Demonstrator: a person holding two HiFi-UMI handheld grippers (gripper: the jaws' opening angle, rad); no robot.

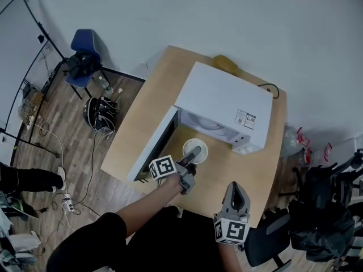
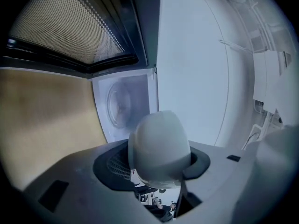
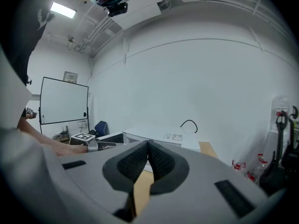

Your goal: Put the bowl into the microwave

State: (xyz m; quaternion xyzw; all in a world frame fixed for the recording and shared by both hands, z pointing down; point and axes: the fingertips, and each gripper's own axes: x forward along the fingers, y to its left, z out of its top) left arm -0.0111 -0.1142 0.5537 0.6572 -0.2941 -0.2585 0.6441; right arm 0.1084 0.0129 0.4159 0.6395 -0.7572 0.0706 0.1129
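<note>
My left gripper (image 1: 193, 154) has the bowl (image 1: 200, 145) pinched between its jaws. The jaws are partly apart, with the bowl's wall filling the gap. My right gripper (image 3: 148, 148) is closed and holds nothing. It hangs on the near right, well away from the bowl.

The bowl is right in front of the microwave (image 1: 221, 103), at the open mouth. It is not inside yet. The door (image 1: 152, 152) swings out to the left. Far inside I can see the round plate (image 2: 120, 104) where the bowl should sit.

The bowl is small, white and looks empty, so I think it is light. It looks hard and smooth. A smooth bowl can slip, and a hard one may crack if it drops on the table (image 1: 227, 171).

I think the best place to hold it is the near edge, one jaw inside and one outside. That seems to be how I have it now. I should squeeze firmly but not too hard. I should keep it level and set it down softly on the plate.
</note>
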